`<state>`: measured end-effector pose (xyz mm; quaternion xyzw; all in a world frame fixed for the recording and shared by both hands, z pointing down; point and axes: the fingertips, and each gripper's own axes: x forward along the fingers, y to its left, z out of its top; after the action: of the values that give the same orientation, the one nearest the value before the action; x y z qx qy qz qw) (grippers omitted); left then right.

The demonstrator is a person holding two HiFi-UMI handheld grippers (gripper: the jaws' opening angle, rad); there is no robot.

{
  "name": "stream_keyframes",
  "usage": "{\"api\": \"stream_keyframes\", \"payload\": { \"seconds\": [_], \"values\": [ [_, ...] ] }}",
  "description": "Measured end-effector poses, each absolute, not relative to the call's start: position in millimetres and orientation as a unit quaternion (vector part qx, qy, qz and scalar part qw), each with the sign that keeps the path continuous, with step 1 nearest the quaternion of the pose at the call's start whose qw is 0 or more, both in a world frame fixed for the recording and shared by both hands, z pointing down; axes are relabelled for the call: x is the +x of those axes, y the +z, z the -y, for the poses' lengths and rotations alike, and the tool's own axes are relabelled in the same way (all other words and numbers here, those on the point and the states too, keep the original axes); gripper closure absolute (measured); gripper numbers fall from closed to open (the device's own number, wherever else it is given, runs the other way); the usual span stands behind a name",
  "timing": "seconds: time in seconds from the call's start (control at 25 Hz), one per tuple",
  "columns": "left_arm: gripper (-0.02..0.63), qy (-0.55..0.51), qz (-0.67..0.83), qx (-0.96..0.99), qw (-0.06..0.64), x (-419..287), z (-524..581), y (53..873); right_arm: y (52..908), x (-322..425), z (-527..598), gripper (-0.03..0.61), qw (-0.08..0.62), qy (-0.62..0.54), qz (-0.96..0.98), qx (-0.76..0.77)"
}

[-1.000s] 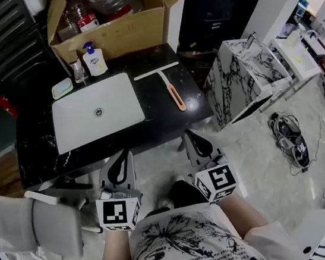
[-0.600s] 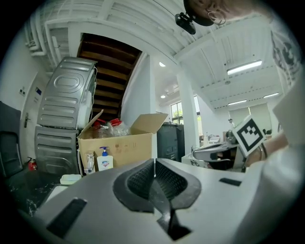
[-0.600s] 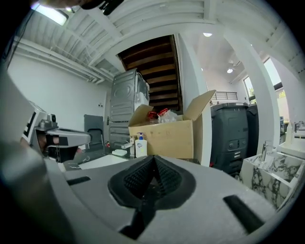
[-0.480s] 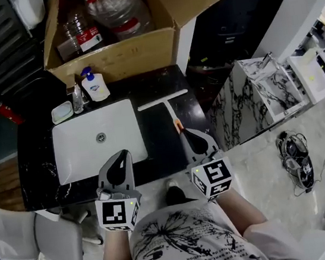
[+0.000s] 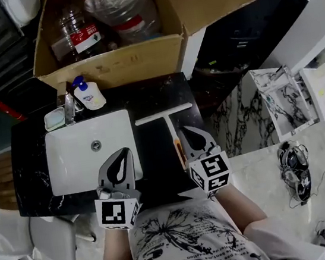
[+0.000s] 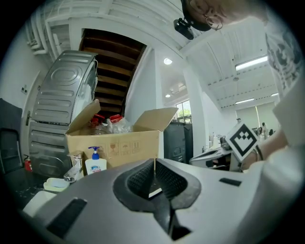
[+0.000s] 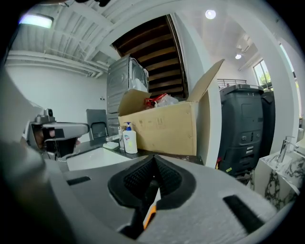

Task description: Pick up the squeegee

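One squeegee [image 5: 172,132] lies flat on the black surface [image 5: 151,95], at 3 o'clock of the one white sink [image 5: 72,169]. It is T-shaped: the white blade points to 12 o'clock, and the thin handle runs to 6 o'clock, white near the blade and orange at the end.

There are two tongs. The right tongs [image 5: 185,130] are closed and empty, their tips just at 3 o'clock of the handle. The right gripper view shows the orange end under the shut jaws, not gripped. The left tongs [image 5: 126,151] are also closed, with nothing between them, over the sink's 5 o'clock corner.

At the sink's 12 o'clock there is one faucet [image 5: 68,106], one soap bottle [image 5: 90,96] and one soap dish [image 5: 54,119]. Behind them stands one open cardboard box [image 5: 129,62] with two plastic bottles [image 5: 118,6] showing inside.
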<state>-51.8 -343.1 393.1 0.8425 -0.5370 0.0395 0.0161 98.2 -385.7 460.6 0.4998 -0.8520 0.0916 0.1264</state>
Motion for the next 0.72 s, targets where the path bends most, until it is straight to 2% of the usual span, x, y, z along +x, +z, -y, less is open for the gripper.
{"api": "stream_keyframes", "payload": {
  "seconds": [0.2, 0.52, 0.72],
  "values": [
    [0.601, 0.046, 0.533, 0.844, 0.026, -55.2, 359.1, 403.8, 501.2, 96.5, 400.7, 0.589, 0.187, 0.121, 0.84, 0.495],
    [0.601, 0.069, 0.517, 0.852, 0.04, -68.6, 375.9, 418.5, 558.9, 89.3, 416.2, 0.473, 0.26, 0.188, 0.806, 0.497],
    [0.601, 0.093, 0.502, 0.857, 0.071, -73.3, 379.5, 438.3, 587.9, 89.1, 425.5, 0.433, 0.297, 0.212, 0.779, 0.51]
  ]
}}
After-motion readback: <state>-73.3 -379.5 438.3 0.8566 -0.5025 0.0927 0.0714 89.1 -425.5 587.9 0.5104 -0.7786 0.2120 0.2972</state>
